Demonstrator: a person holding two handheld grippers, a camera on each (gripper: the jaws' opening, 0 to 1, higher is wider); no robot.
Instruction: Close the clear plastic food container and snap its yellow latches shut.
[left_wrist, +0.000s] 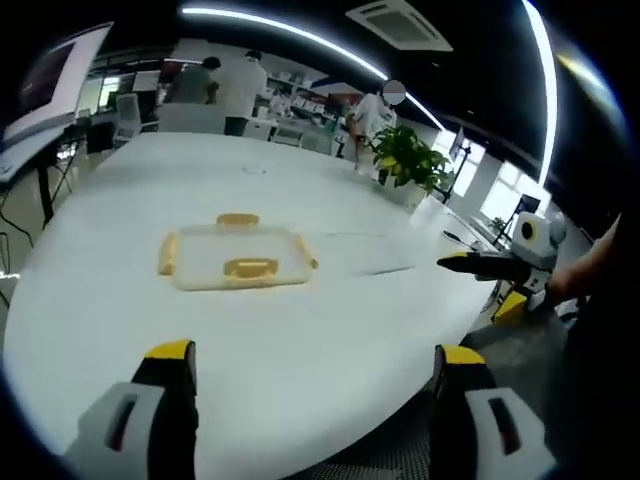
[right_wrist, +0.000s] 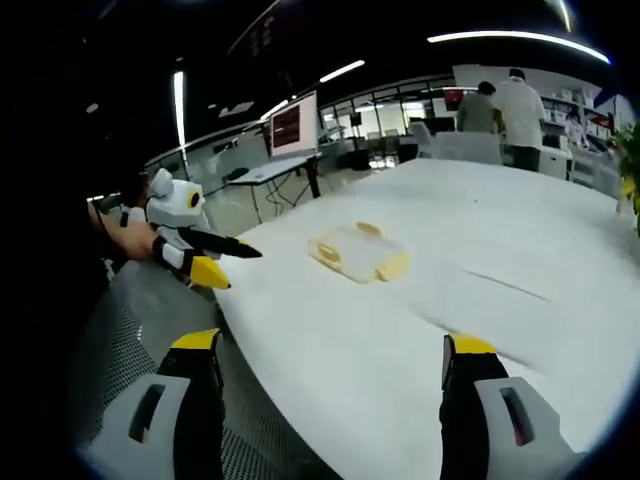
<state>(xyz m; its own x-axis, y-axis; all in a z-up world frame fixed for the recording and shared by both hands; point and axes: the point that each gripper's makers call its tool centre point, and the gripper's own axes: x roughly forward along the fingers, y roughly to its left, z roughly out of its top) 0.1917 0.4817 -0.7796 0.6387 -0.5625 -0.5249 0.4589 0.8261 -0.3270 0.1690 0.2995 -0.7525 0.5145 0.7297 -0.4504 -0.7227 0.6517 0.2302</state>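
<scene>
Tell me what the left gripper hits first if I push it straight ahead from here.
Probably the clear container, lying on the white table roughly ahead of the open left gripper. Bare tabletop lies between them; depth is hard to judge.

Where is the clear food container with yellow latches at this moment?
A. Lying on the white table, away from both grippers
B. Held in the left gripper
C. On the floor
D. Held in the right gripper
A: the container lies on the white table, with both grippers open and short of it.
</scene>
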